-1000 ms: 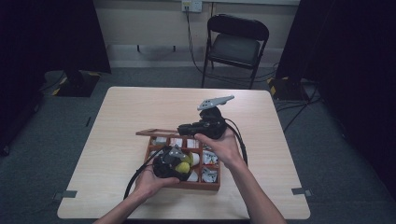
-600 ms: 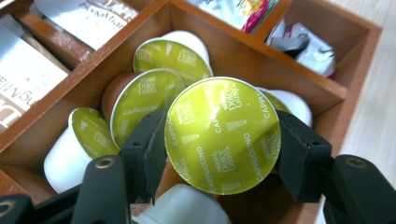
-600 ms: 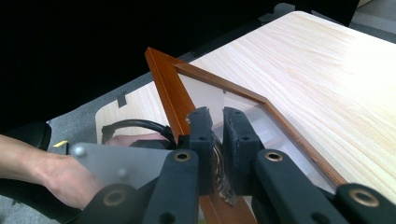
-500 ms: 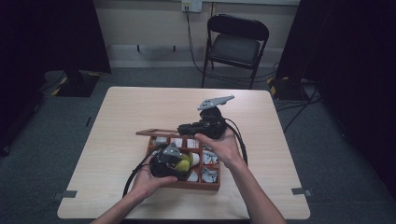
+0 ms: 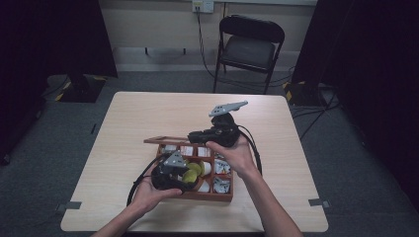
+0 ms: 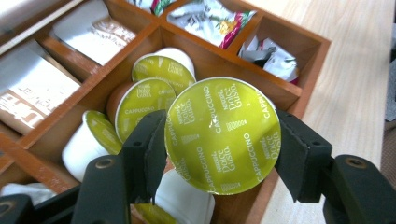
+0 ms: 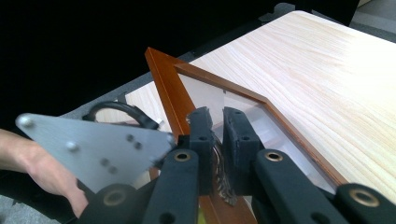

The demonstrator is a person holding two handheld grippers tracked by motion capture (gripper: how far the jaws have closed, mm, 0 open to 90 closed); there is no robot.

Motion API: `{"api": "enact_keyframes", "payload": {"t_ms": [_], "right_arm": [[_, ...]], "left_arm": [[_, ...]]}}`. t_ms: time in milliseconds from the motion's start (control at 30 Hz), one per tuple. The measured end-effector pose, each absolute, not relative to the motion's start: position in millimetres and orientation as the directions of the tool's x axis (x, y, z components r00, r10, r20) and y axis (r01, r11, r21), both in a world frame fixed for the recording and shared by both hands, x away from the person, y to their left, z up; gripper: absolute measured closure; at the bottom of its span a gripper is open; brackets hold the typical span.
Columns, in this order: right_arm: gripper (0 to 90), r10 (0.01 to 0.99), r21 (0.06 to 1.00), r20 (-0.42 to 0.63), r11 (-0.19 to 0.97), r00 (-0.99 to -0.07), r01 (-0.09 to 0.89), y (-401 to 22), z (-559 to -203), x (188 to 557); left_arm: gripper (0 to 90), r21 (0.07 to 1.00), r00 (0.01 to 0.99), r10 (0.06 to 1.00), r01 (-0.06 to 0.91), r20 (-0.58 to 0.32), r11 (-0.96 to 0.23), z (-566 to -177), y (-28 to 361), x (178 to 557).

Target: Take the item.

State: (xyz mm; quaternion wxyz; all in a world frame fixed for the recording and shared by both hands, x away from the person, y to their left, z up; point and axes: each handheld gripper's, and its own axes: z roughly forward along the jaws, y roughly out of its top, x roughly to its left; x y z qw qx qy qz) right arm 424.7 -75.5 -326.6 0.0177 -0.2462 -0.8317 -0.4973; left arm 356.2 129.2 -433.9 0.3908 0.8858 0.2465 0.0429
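Note:
A wooden compartment box (image 5: 217,196) sits in the middle of the table. My left gripper (image 5: 184,177) hovers just above its front-left compartment, shut on a green-lidded coffee capsule (image 5: 190,175). In the left gripper view the black jaws of the left gripper (image 6: 219,154) clamp the capsule (image 6: 223,121) by its sides, with several more capsules (image 6: 142,100) lying below it. My right gripper (image 5: 195,136) is shut on the front edge of the box's glass-paned lid (image 5: 160,141) and holds it raised. The right gripper (image 7: 217,126) pinches the lid's wooden frame (image 7: 163,77).
Other compartments hold sachets (image 6: 212,18) and paper packets (image 6: 88,32). Bare tabletop (image 5: 148,113) lies around the box. A black folding chair (image 5: 249,49) stands beyond the far edge. Cables trail from both grippers across the table's near side.
My left gripper has risen slightly with the capsule, away from the capsules in the compartment. The right gripper and the lid have stayed where they were.

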Motion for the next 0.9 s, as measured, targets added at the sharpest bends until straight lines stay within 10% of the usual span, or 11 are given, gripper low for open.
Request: {"api": "enact_keyframes", "payload": {"t_ms": [900], "right_arm": [[82.6, 0.393, 0.816, 0.278, 0.384, -0.876, 0.431, -75, -327, 424]], "left_arm": [[39.5, 0.754, 0.851, 0.515, 0.406, -0.106, -0.516, -410, 198, 340]]}}
